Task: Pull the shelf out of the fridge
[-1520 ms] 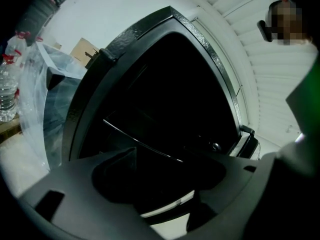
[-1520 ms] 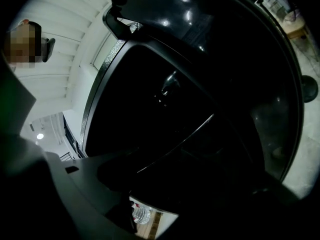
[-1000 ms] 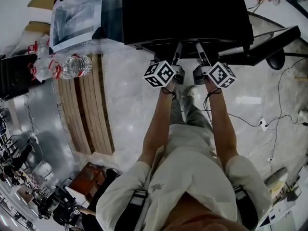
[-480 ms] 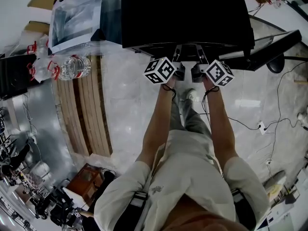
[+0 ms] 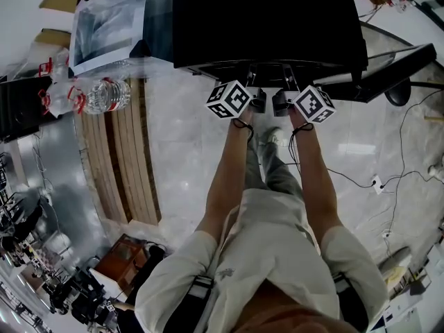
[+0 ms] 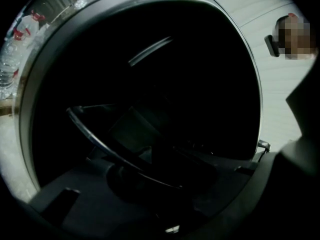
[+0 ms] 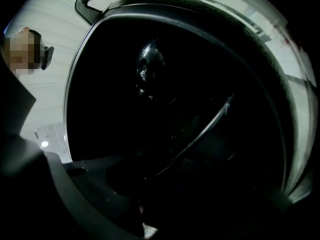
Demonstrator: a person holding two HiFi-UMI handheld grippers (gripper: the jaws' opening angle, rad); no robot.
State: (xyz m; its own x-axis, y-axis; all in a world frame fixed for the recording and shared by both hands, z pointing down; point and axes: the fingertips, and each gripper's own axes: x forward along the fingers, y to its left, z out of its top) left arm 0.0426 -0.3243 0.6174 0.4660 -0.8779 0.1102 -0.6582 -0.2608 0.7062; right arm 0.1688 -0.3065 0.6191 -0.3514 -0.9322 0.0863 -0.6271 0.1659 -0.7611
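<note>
The black fridge (image 5: pixel 263 19) fills the top of the head view, its inside dark. Both grippers reach into its front opening side by side. In the left gripper view the shelf's shiny front rail (image 6: pixel 105 144) runs down into the left gripper (image 6: pixel 170 204), whose jaws are shut on it. The same rail (image 7: pixel 200 134) slants into the right gripper (image 7: pixel 150 209), whose jaws are closing with the rail between them. From above, the left gripper (image 5: pixel 251 71) and right gripper (image 5: pixel 286 71) vanish under the fridge's edge, so the fingertips are hidden.
A black open door or panel (image 5: pixel 388 61) juts out right of the fridge. Water bottles (image 5: pixel 104 96) and a wooden pallet (image 5: pixel 132 158) lie at the left. Cables and a socket (image 5: pixel 378 180) cross the marble floor at the right. The person's feet stand below the grippers.
Both grippers moved forward and closer together into the fridge opening, and their marker cubes now sit nearer the fridge's edge.
</note>
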